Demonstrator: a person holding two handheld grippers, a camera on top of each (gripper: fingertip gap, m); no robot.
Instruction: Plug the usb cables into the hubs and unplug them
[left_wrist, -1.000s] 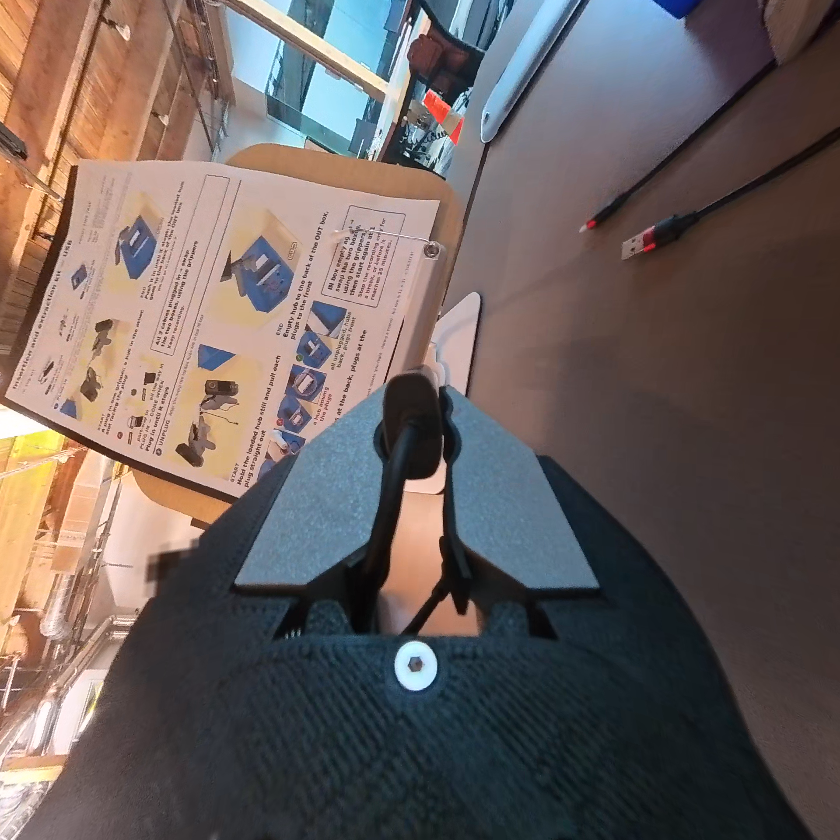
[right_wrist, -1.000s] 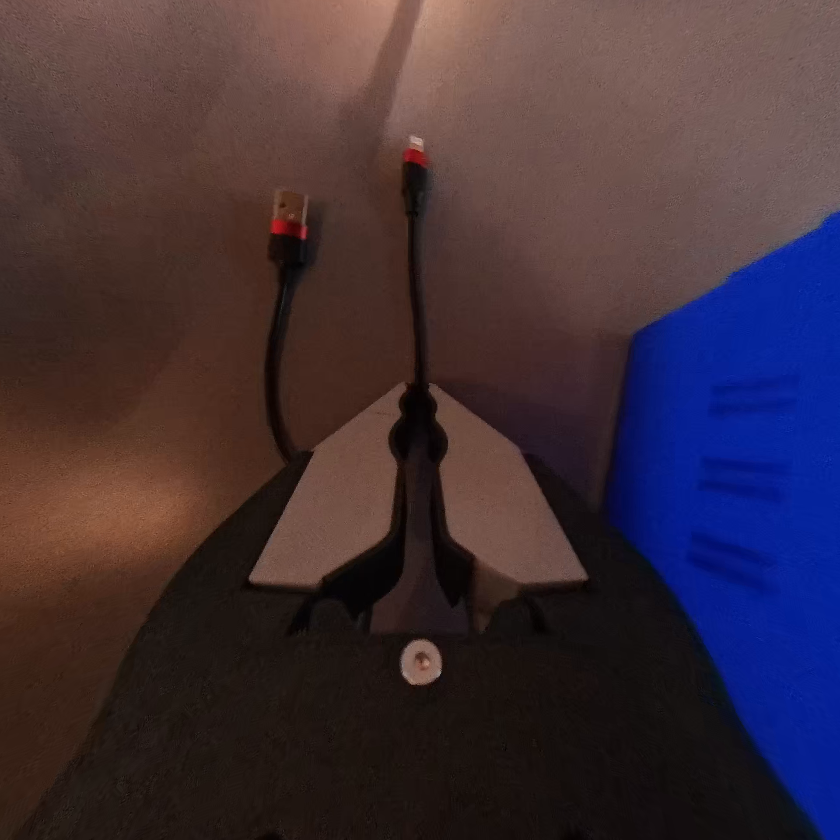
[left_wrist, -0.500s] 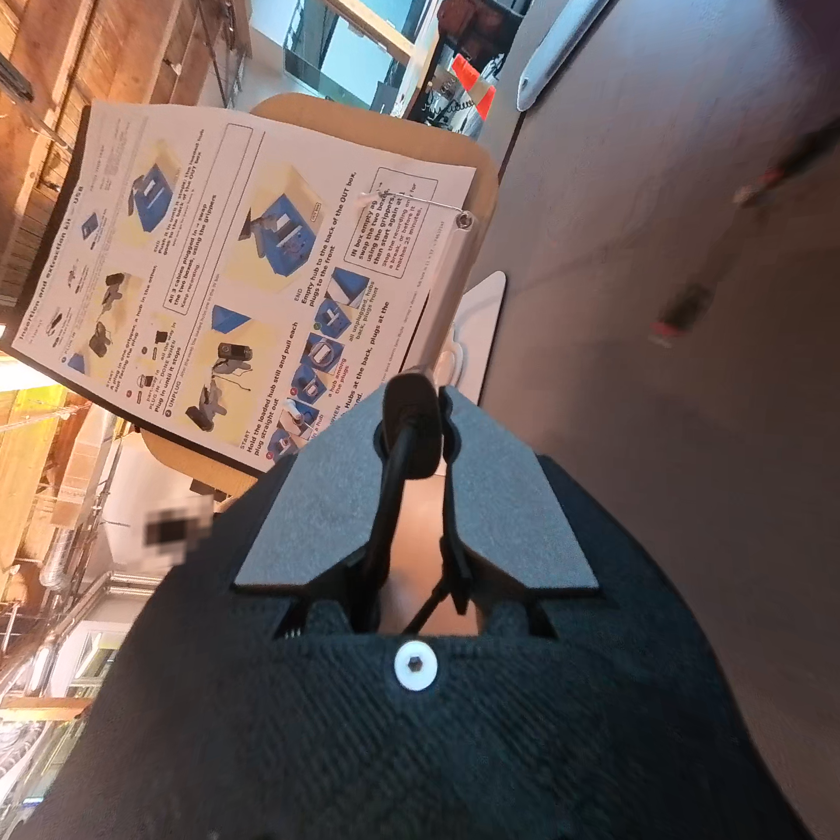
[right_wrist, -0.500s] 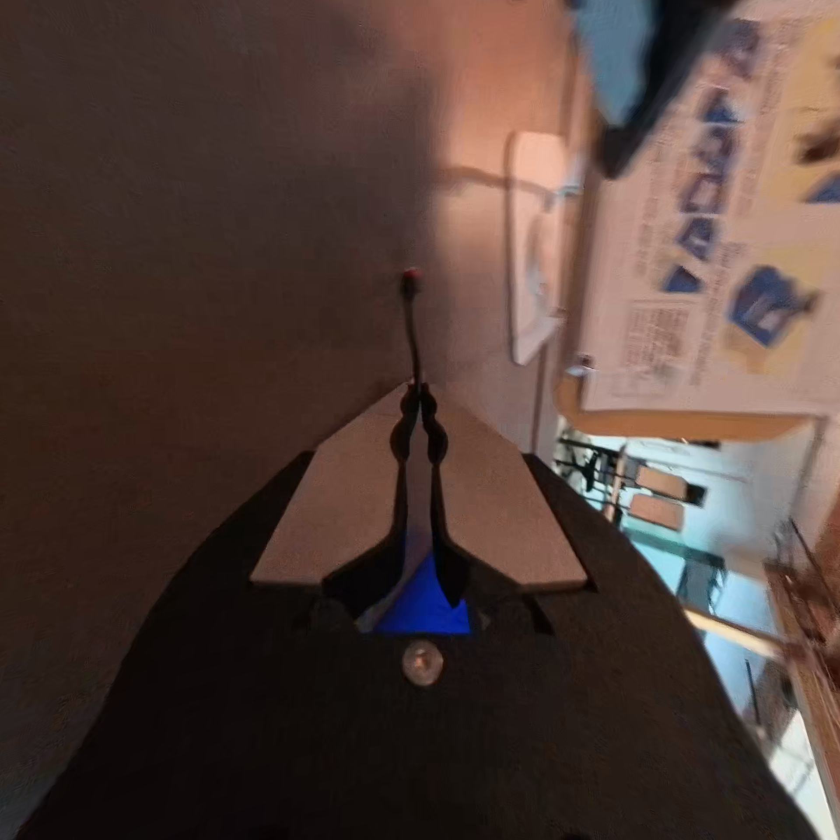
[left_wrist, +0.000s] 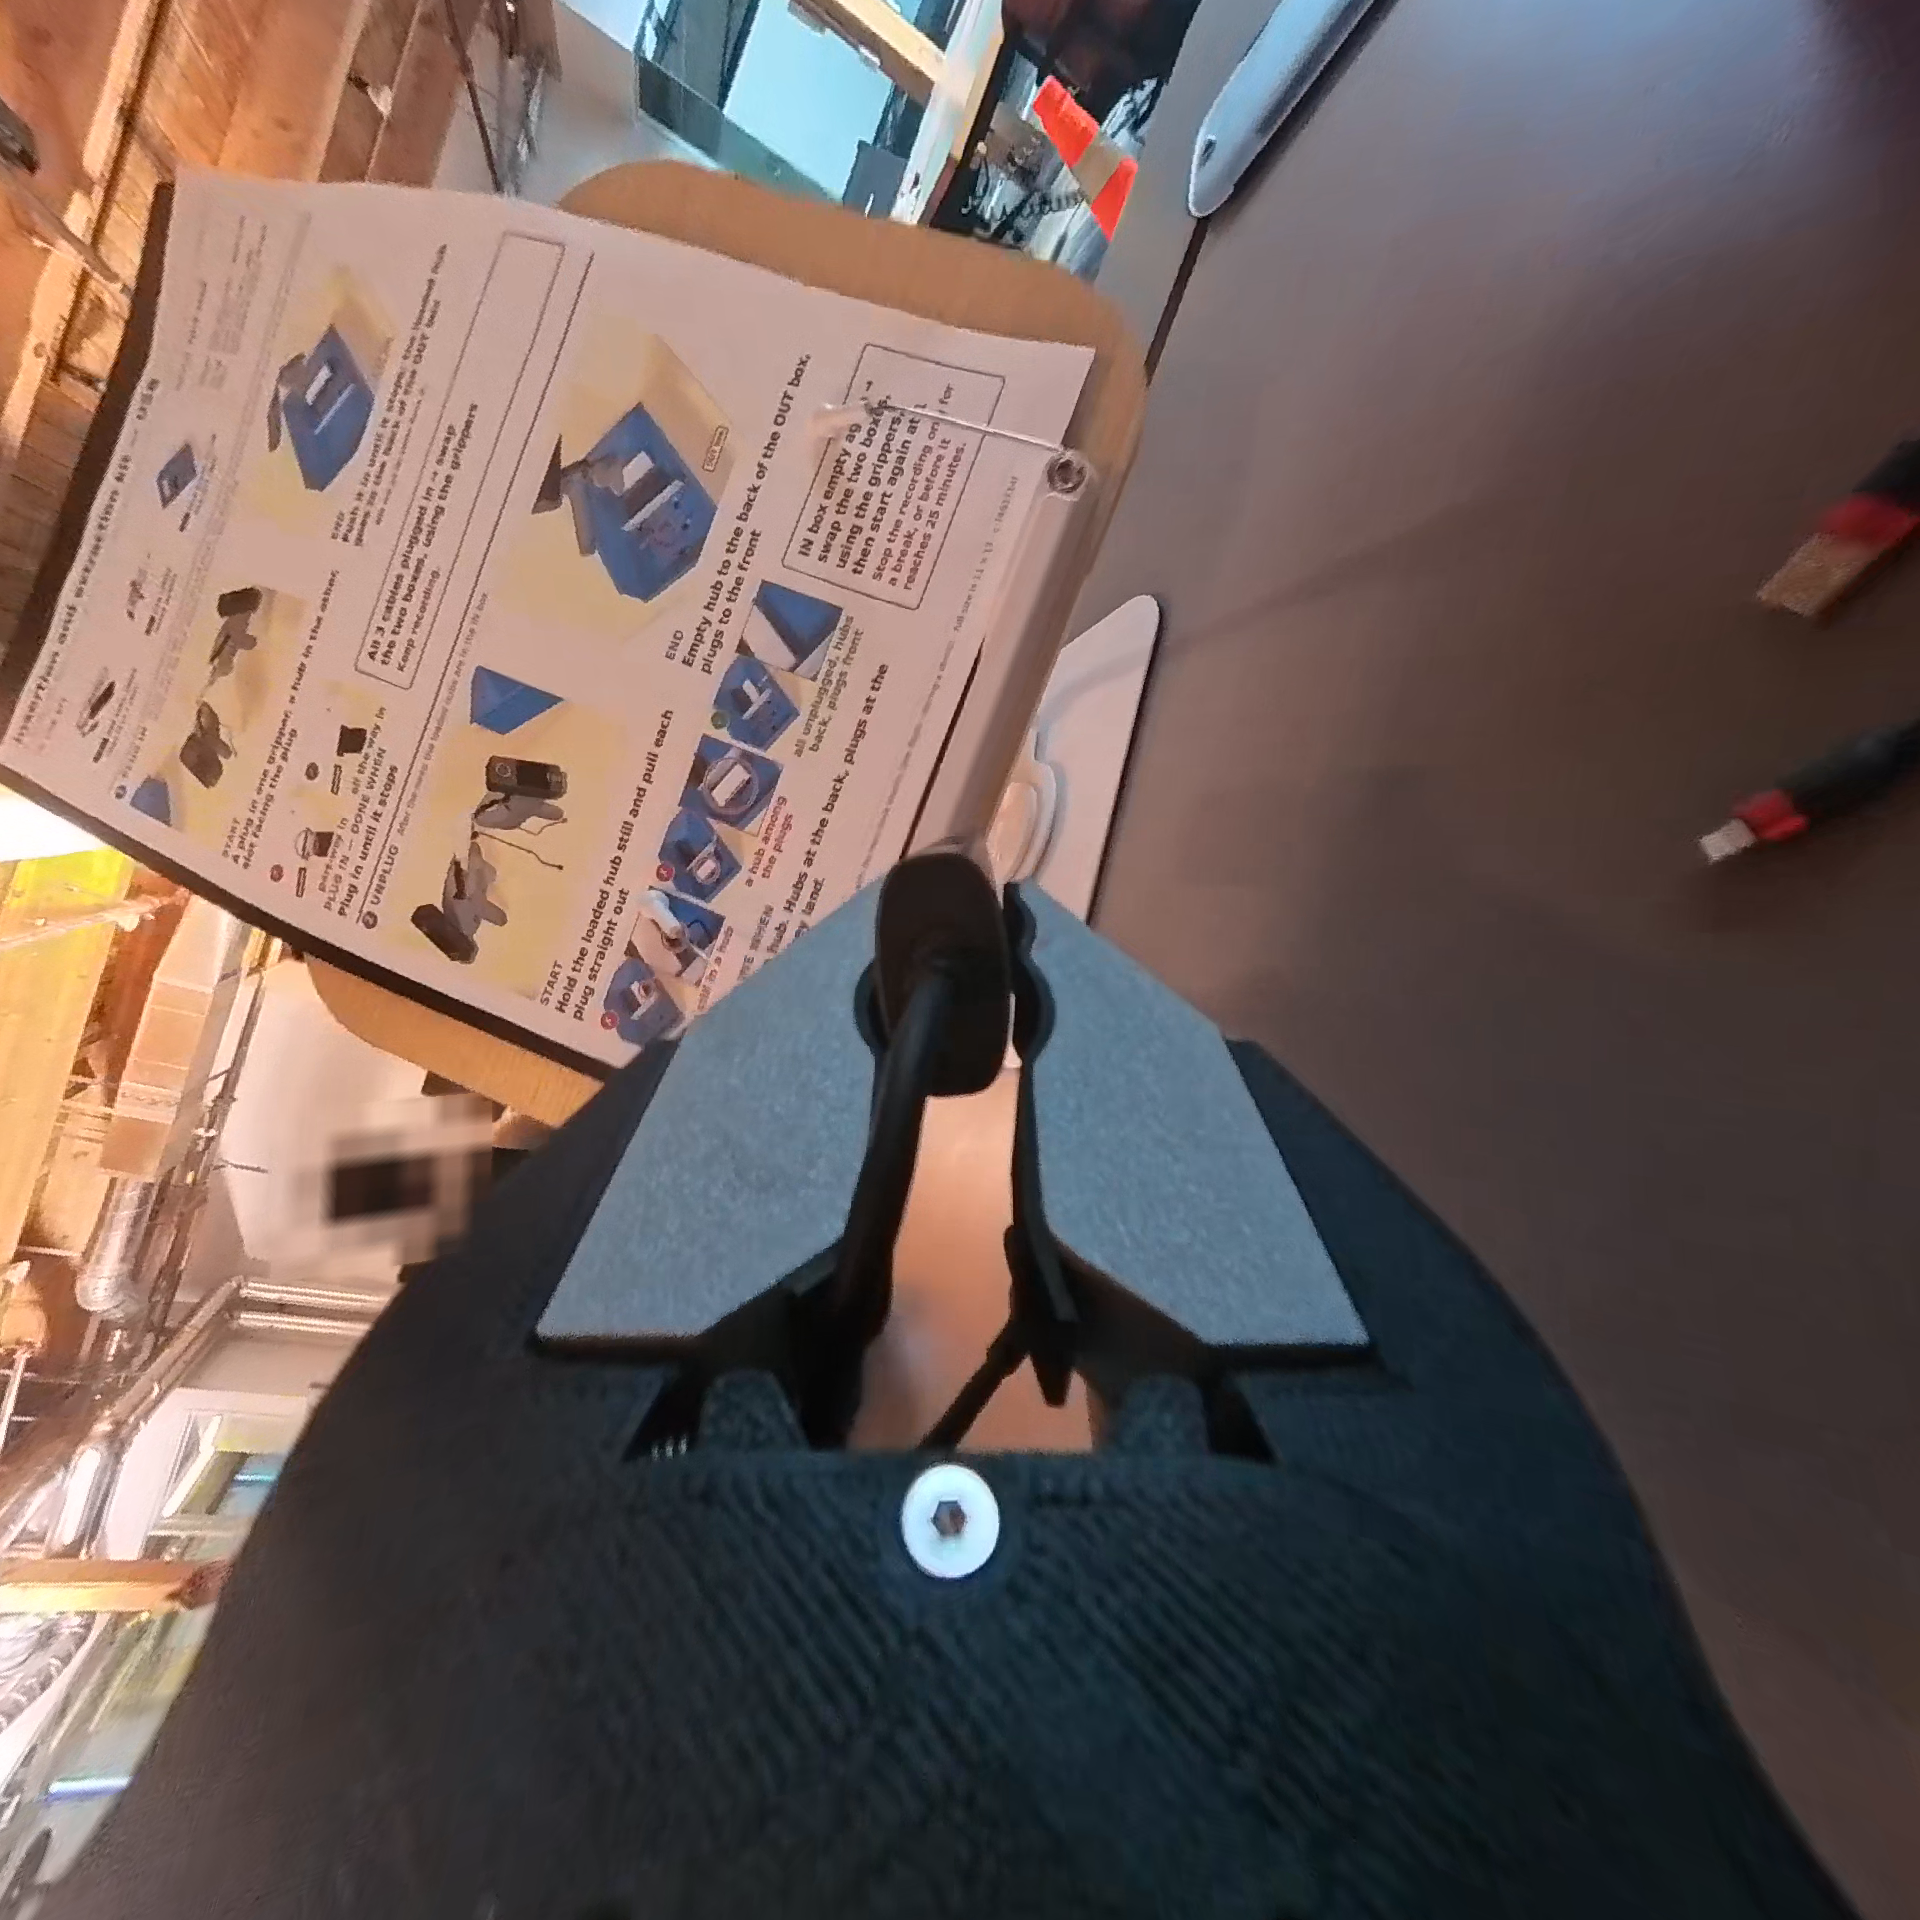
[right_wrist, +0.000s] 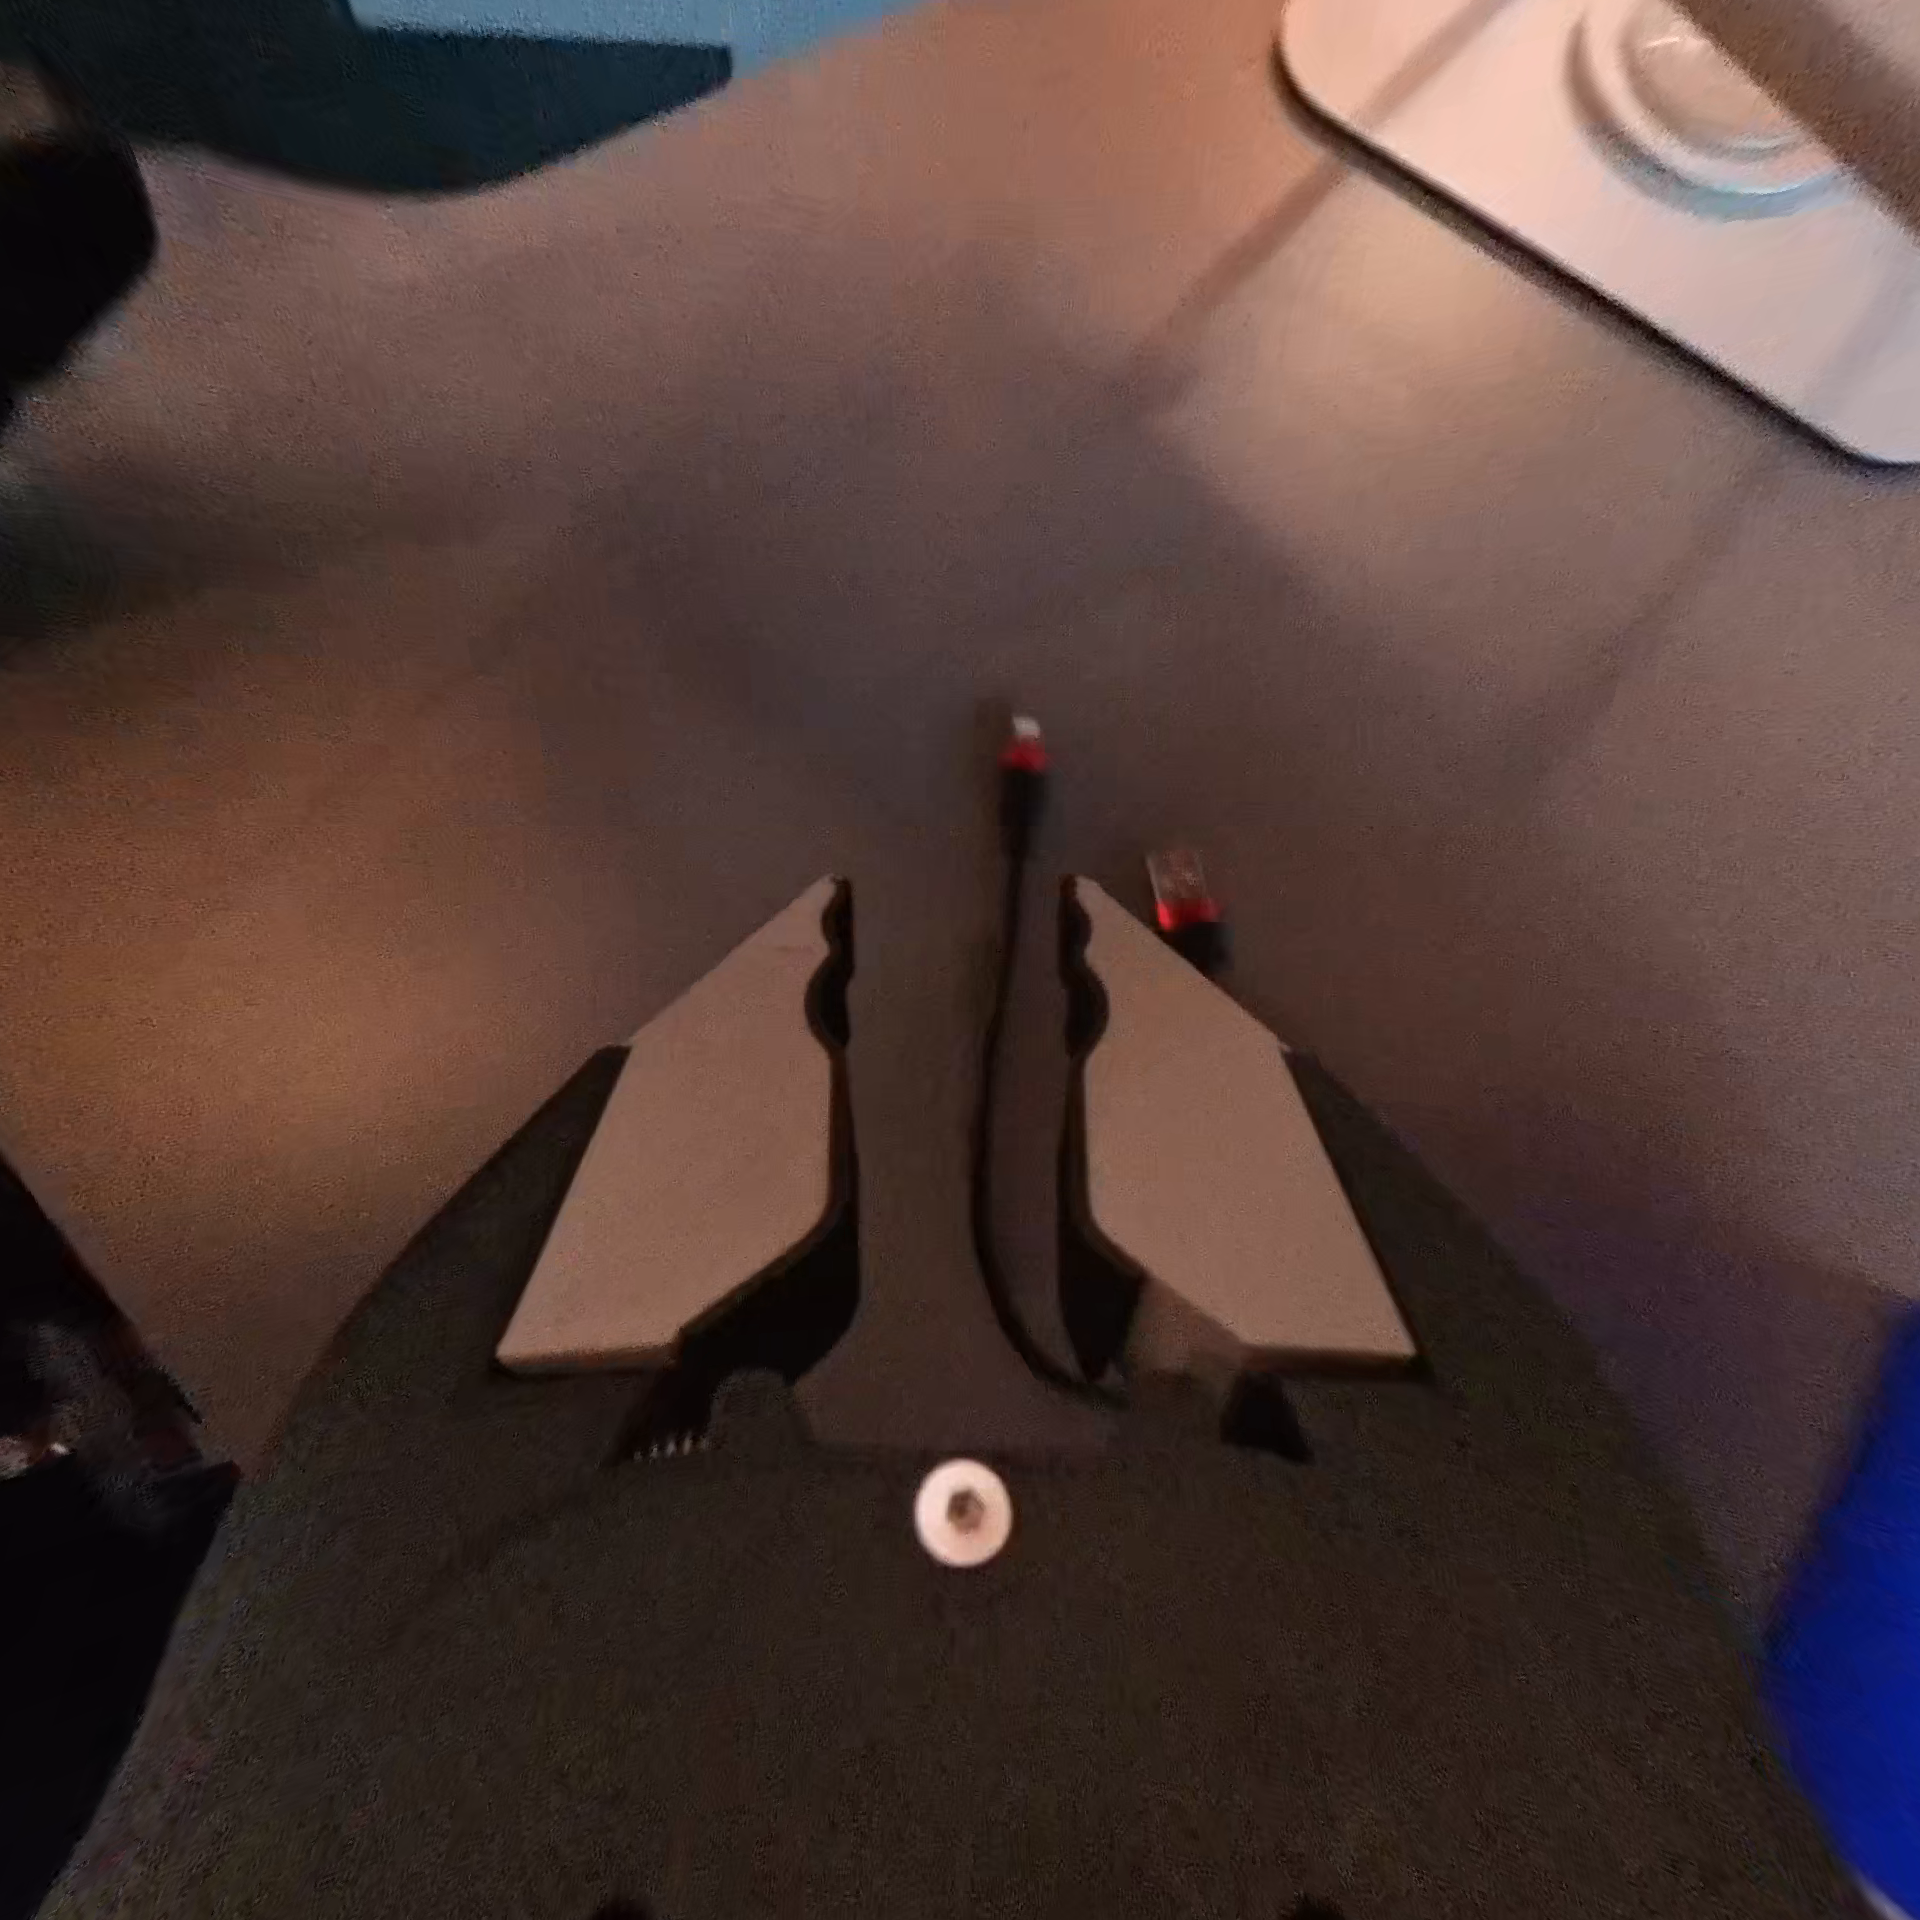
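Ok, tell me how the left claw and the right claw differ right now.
The left claw is shut on a black hub with its cord running back between the fingers; the right claw is open and grips nothing, a thin cable lying loose in its gap. The left points at an instruction sheet; the right points down at the dark table. Both have grey fingers on black bodies.

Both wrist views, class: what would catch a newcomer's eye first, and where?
In the left wrist view, the big illustrated instruction sheet fills the upper left, behind the left gripper clamped on a black hub. In the right view, the right gripper gapes around a red-tipped cable on the dark table.
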